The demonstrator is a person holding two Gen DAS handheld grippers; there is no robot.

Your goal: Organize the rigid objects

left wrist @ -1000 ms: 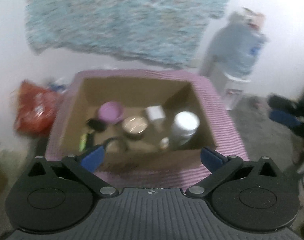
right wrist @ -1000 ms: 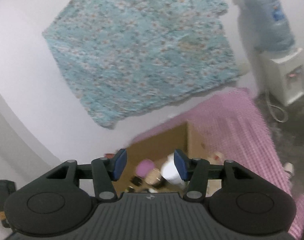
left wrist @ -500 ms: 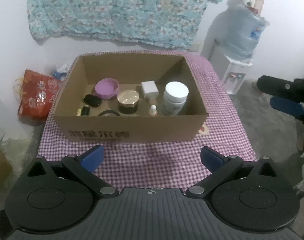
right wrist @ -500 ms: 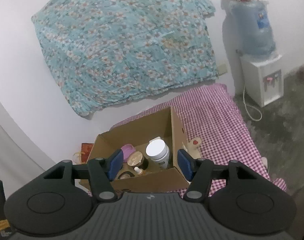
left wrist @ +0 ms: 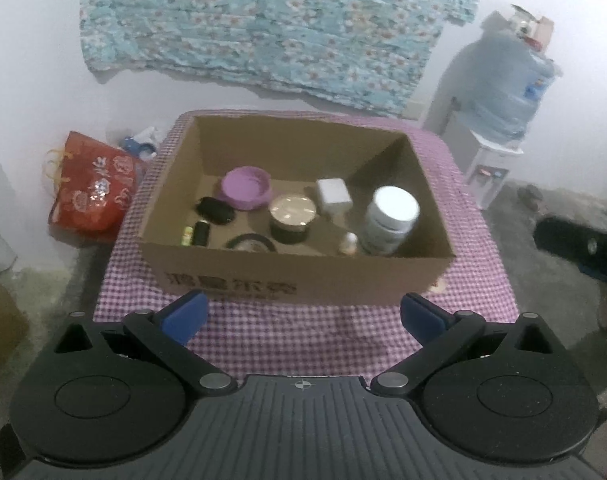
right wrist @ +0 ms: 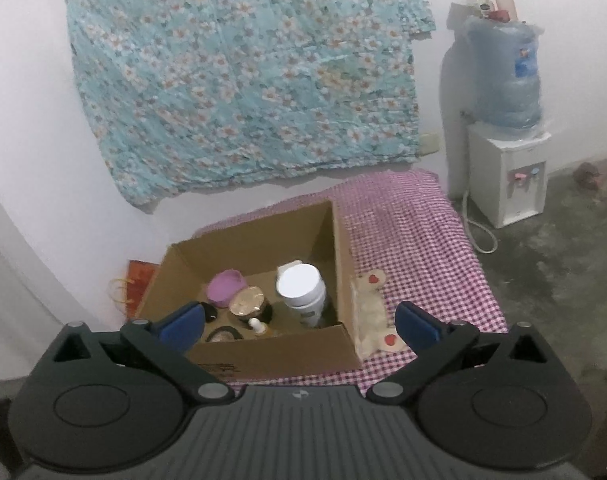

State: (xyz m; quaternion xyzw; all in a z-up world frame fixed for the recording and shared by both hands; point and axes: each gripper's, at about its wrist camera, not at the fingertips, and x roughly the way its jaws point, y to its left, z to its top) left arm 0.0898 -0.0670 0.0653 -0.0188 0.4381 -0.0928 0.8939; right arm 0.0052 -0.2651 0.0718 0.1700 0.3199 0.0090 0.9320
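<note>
Checked counter (left wrist: 303,336) nearest, both grippers above it. Right gripper (right wrist: 299,322) has spread wide since half a second ago; left gripper (left wrist: 303,314) stays wide apart, both empty, so a pick looks next. Box (left wrist: 295,280) beyond holds jar (left wrist: 391,216), gold tin (left wrist: 292,212), purple bowl (left wrist: 245,186), white cube (left wrist: 333,195), small dropper (left wrist: 349,242).

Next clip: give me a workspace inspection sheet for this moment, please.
Surface: table under purple checked cloth.
Job's things: open cardboard box holding purple bowl, gold-lidded jar, white-capped bottle, white cube, small dropper bottle, dark small items.
Clutter: pale soft toy beside the box.
Tongs: left tongs and right tongs open, empty, short of the box.
Cables: dispenser cord on floor.
Surroundings: floral cloth, water dispenser, red bag.
</note>
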